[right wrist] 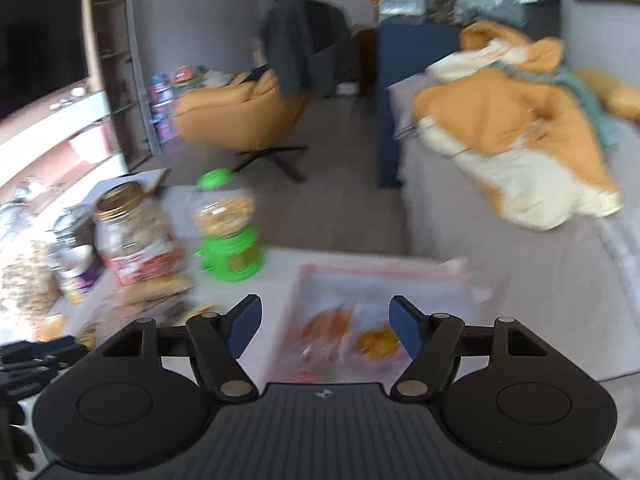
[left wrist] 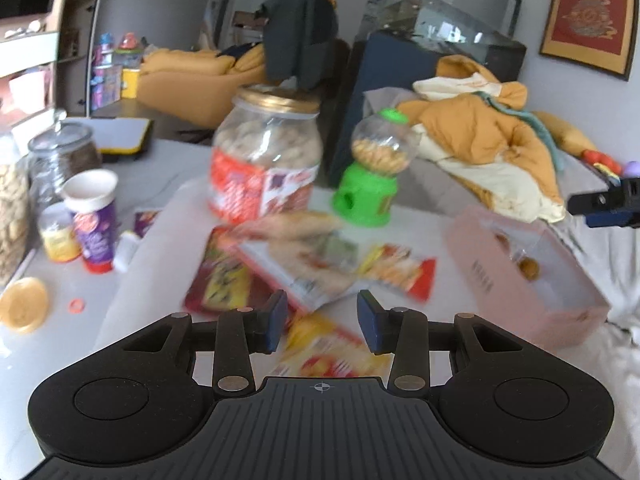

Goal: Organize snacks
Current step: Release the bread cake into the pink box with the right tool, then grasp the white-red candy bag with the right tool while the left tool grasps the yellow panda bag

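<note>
The snack packets (left wrist: 320, 264) are lying in a loose, overlapping heap on the white tabletop (left wrist: 160, 216), blurred in the left wrist view, with a yellow packet (left wrist: 320, 348) sitting nearest the camera. Just right of the heap a pink box (left wrist: 560, 312) is standing open, holding a few wrapped snacks (right wrist: 352, 336) on its pale floor. Behind the heap a large jar with a gold lid (left wrist: 266, 160) and a green candy dispenser (left wrist: 370, 176) are standing upright side by side. Further left a purple tube (left wrist: 94, 220), a small yellow-labelled tub (left wrist: 60, 232) and a glass jar (left wrist: 62, 152) are crowding the tabletop's edge. The left tongs (left wrist: 322, 322) are hovering over the packets, parted a modest way and gripping nothing. The right tongs (right wrist: 325, 330) are hanging above the pink box, spread wider and likewise empty.
</note>
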The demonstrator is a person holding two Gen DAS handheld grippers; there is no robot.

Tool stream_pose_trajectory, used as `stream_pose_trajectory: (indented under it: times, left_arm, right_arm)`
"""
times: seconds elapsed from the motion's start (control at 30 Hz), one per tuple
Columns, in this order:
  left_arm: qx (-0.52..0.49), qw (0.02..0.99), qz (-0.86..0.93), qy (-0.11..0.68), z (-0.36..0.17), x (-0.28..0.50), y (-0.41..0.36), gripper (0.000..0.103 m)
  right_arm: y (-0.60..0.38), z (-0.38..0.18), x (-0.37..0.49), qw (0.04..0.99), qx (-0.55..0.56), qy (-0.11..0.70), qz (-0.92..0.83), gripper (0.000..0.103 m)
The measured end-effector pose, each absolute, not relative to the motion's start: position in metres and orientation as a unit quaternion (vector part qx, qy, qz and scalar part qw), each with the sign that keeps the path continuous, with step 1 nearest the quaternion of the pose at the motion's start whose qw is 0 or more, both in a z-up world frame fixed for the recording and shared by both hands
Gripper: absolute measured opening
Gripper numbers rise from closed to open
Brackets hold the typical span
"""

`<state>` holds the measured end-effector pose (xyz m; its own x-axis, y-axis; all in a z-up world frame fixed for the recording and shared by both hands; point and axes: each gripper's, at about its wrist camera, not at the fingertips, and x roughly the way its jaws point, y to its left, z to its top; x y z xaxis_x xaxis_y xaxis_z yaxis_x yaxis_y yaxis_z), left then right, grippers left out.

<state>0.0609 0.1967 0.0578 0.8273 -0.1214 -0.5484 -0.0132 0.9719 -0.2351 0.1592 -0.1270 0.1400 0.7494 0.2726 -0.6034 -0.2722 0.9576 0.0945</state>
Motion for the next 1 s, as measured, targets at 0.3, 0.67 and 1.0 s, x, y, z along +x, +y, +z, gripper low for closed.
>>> stream_pose_trajectory:
  times: [0.3, 0.67, 1.0]
  left_arm:
    - [-0.07, 0.951, -0.057, 0.295, 0.038, 0.038, 0.192, 0.043]
    - [-0.119, 0.951, -0.059, 0.277, 0.033, 0.029, 0.216, 0.043]
    - [-0.042, 0.952, -0.067, 0.295, 0.034, 0.031, 0.184, 0.043]
  right_arm:
    - [-0.009, 0.082, 0.201, 0.899, -0.008, 0.395, 0.19, 0.078]
    - [0.04, 0.016, 0.258, 0.855, -0.038, 0.471, 0.211, 0.078]
    - [0.033, 0.025, 0.177, 0.845, -0.079, 0.468, 0.247, 0.055]
